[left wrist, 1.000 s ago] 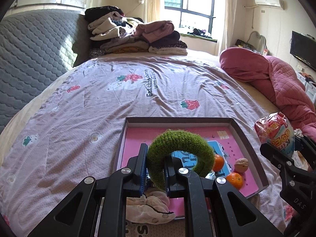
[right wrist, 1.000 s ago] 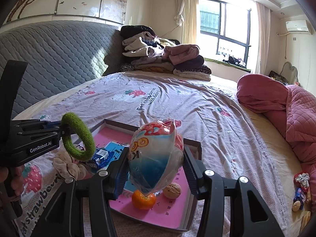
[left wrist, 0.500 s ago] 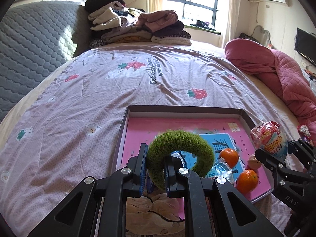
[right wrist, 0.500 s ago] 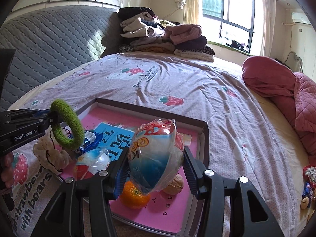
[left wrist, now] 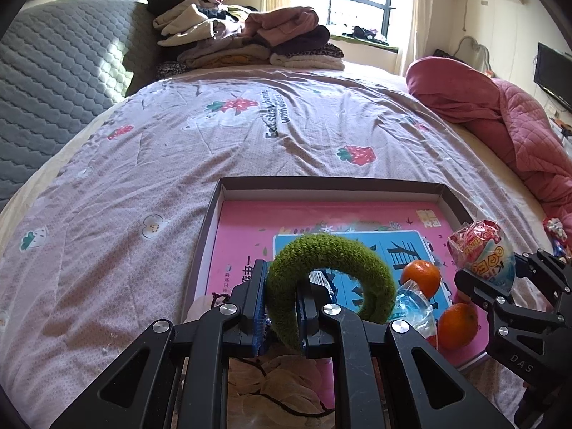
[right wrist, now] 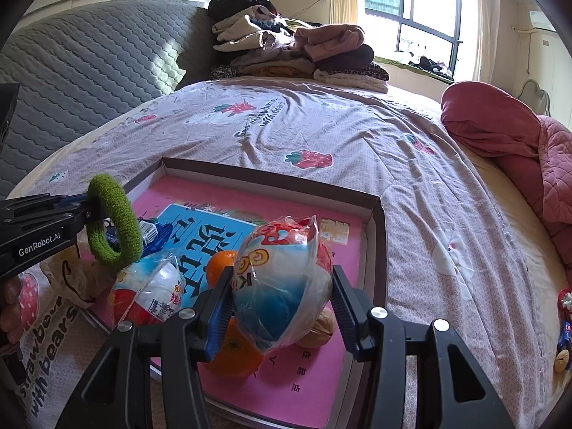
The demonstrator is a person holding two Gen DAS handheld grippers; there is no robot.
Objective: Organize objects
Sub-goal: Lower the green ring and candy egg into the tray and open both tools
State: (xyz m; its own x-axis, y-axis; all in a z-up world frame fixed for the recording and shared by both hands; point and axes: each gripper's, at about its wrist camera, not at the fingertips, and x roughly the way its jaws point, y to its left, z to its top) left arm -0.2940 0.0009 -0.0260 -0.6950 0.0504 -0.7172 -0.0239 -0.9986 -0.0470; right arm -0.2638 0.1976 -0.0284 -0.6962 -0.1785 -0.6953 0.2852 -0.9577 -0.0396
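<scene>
My left gripper (left wrist: 280, 307) is shut on a green knitted hair ring (left wrist: 332, 250), held over the near left corner of the shallow box lid (left wrist: 321, 187) with a pink bottom; the same left gripper (right wrist: 89, 211) and green ring (right wrist: 118, 228) show at the left of the right wrist view. My right gripper (right wrist: 282, 304) is shut on a wrapped egg-shaped snack bag (right wrist: 282, 271), hanging above the lid's near right part. In the lid (right wrist: 375, 236) lie two tangerines (left wrist: 420, 279) (left wrist: 457, 325), a walnut (right wrist: 318, 329) and a second wrapped egg snack (right wrist: 150, 296).
A cream scrunchie (left wrist: 275, 389) lies at the lid's near left edge. Folded clothes (left wrist: 250, 39) are stacked at the head of the bed. A pink quilt (left wrist: 500, 114) lies along the right side, with small toys (right wrist: 565, 321) near it. A grey headboard (left wrist: 46, 82) stands at the left.
Both grippers have sunk and moved forward over the box lid, each still holding its object. The lid and its contents look larger and closer.
</scene>
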